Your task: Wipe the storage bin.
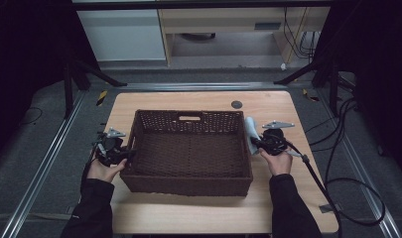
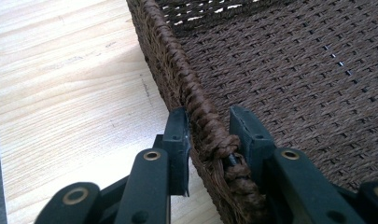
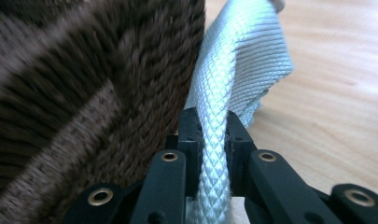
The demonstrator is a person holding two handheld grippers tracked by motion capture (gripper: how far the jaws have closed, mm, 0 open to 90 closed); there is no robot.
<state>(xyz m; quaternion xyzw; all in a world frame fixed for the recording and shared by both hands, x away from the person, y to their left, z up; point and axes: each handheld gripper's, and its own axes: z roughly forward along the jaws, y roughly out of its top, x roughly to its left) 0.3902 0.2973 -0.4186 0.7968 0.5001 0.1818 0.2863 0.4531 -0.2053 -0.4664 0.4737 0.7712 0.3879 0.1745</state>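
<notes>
A dark brown wicker basket (image 1: 188, 115) stands empty in the middle of the wooden table (image 1: 154, 213). My left gripper (image 1: 130, 153) is at its left wall. In the left gripper view the braided rim (image 2: 177, 70) runs between the jaws of this gripper (image 2: 207, 135), which are shut on it. My right gripper (image 1: 253, 141) is just outside the basket's right wall, shut on a pale woven cloth (image 1: 250, 130). In the right gripper view the cloth (image 3: 242, 51) rises folded from between the jaws of the gripper (image 3: 209, 128), close against the basket's outer wall (image 3: 84, 70).
A round dark grommet (image 1: 236, 104) sits in the tabletop behind the basket. The right gripper's cable (image 1: 312, 173) trails off the table's right edge towards more cables on the floor (image 1: 357, 188). Metal rails flank the table.
</notes>
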